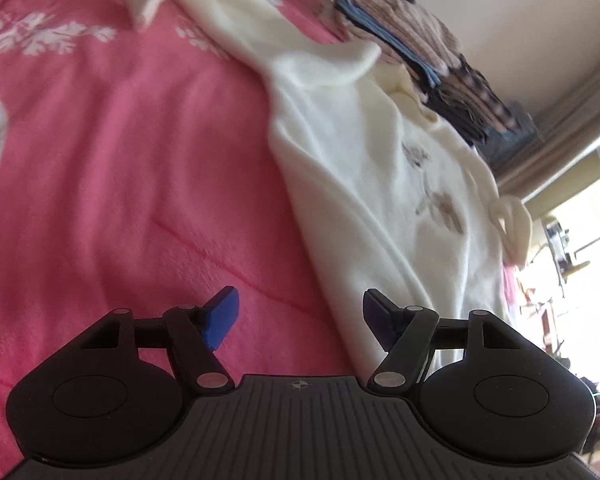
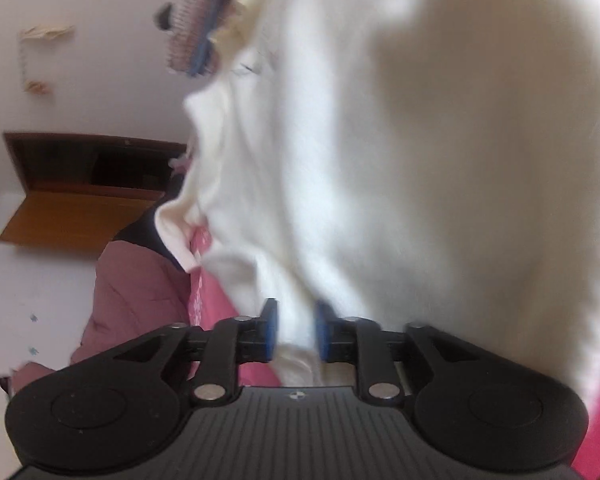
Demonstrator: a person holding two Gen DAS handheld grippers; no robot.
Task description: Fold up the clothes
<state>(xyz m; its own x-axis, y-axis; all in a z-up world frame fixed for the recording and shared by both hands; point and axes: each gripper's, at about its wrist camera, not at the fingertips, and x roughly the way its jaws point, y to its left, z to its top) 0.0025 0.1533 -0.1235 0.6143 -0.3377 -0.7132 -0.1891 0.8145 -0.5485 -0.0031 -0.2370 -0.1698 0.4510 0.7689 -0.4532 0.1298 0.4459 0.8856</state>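
cream garment (image 1: 364, 168) lies on pink bedspread (image 1: 120, 168)

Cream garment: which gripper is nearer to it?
Right. The right gripper has the cream garment between its fingers; the left gripper stands open at its edge over the pink bedspread.

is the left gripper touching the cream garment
Cannot tell. In the left wrist view the left gripper stands open over the cream garment edge, no plain contact or gap.
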